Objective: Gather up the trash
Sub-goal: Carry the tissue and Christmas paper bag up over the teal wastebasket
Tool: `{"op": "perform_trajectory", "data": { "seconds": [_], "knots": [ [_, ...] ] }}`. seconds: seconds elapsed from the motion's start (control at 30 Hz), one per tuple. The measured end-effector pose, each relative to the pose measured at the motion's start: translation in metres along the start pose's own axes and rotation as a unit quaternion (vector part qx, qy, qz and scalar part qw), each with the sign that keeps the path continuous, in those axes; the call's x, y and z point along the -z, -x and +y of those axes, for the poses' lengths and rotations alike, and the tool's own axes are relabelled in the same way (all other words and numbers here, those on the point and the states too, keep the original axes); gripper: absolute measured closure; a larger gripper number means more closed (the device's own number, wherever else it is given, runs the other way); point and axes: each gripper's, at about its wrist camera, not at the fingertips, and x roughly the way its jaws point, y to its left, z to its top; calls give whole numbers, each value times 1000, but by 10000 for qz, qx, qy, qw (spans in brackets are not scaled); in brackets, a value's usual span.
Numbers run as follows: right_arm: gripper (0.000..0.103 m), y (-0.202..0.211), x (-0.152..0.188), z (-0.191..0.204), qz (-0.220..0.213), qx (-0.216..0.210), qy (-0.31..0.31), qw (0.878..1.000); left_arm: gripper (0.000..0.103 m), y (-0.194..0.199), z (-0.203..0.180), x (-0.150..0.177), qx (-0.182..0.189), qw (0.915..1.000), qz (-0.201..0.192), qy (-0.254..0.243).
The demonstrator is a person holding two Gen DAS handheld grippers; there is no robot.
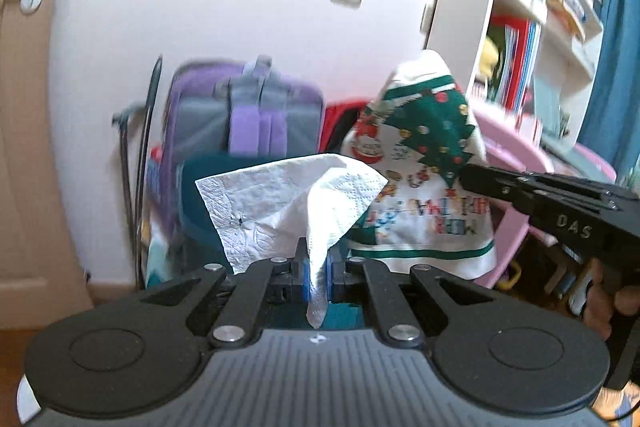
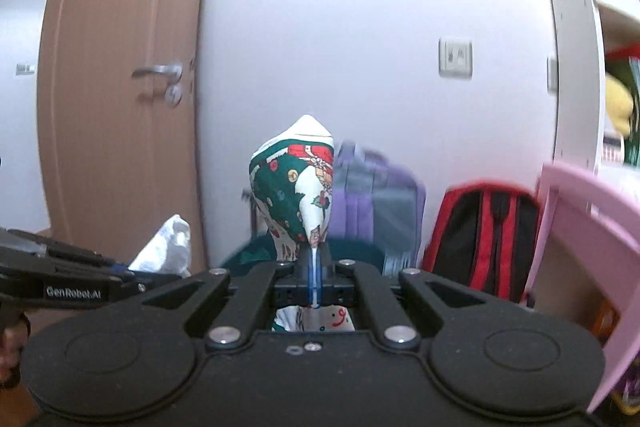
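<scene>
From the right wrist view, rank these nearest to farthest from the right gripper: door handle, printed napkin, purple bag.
1. Printed napkin: clamped in the right gripper, centre.
2. Purple bag: just behind the napkin, slightly right, against the wall.
3. Door handle: upper left, on the door, farthest of the three.

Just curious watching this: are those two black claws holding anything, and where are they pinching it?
Left gripper pinches a white paper napkin near its bunched lower end. Right gripper pinches a Christmas-print napkin at its gathered lower part.

"DAS" is printed on the right claw (image 1: pixel 472 183); "GenRobot.AI" on the left claw (image 2: pixel 160 277).
</scene>
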Motion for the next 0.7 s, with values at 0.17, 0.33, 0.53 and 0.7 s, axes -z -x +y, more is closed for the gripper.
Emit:
{"op": "perform_trajectory", "data": {
  "seconds": [0.17, 0.33, 0.53, 0.7],
  "knots": [
    [102, -27, -29, -12, -267, 158, 8, 9995, 96, -21, -5, -42, 15, 9997, -259, 34],
    [102, -63, -42, -20, -372, 280, -13, 9989, 96, -51, -2, -60, 29, 9995, -286, 91],
    [102, -119, -25, -30, 43, 235, -128, 9996, 96, -99, 21, -53, -103, 9995, 80, 291],
    [101, -155, 7, -36, 578, 87, -253, 9980, 96, -140, 47, -38, -110, 9963, 512, 683]
  ]
}}
